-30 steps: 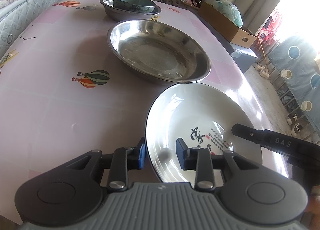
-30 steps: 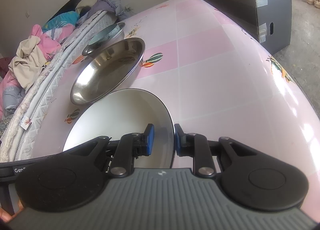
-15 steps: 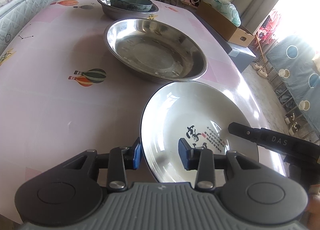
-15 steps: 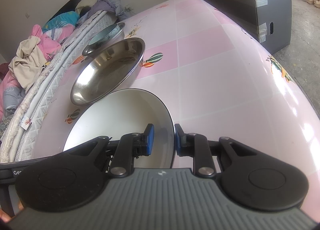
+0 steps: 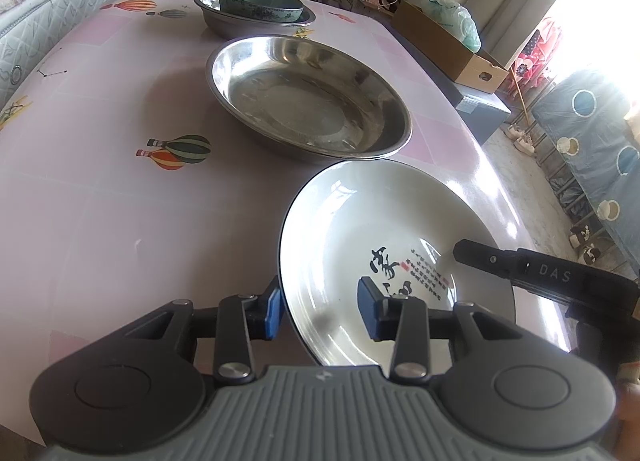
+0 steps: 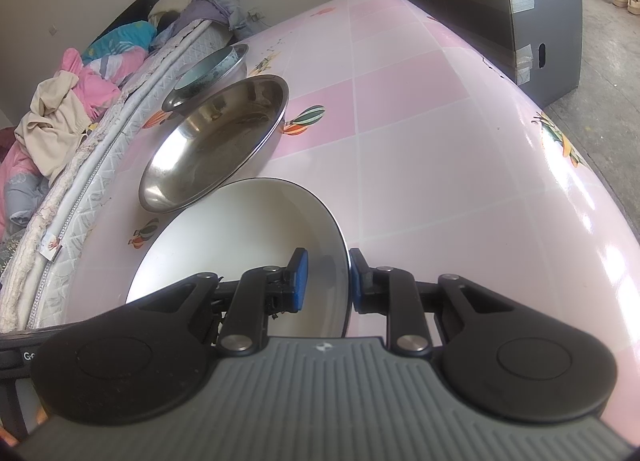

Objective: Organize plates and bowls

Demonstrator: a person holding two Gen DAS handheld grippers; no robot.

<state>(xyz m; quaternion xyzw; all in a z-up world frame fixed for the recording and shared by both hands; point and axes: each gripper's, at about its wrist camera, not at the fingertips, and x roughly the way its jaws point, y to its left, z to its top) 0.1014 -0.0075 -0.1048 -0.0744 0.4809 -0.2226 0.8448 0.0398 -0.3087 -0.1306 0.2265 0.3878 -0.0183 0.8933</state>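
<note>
A white ceramic plate (image 5: 384,229) with black calligraphy sits at the near edge of the pink table. My left gripper (image 5: 322,307) straddles its near-left rim, jaws apart with a gap to the rim. My right gripper (image 6: 325,281) holds the same plate (image 6: 240,237) by its right rim, which sits between the closed pads. A large steel plate (image 5: 308,97) lies just beyond, seen also in the right wrist view (image 6: 216,141). Farther back a teal bowl (image 5: 260,5) sits inside a steel bowl (image 5: 224,21).
The pink tablecloth (image 5: 100,181) has balloon prints. A mattress (image 6: 80,165) with piled clothes runs along one side of the table. A cardboard box (image 5: 444,45) on a grey cabinet (image 6: 532,33) stands past the far end. The table edge drops to the floor on the right.
The left gripper's jaws have opened wider around the plate rim and the plate has shifted slightly toward the steel plate. The right gripper has stayed shut on the rim.
</note>
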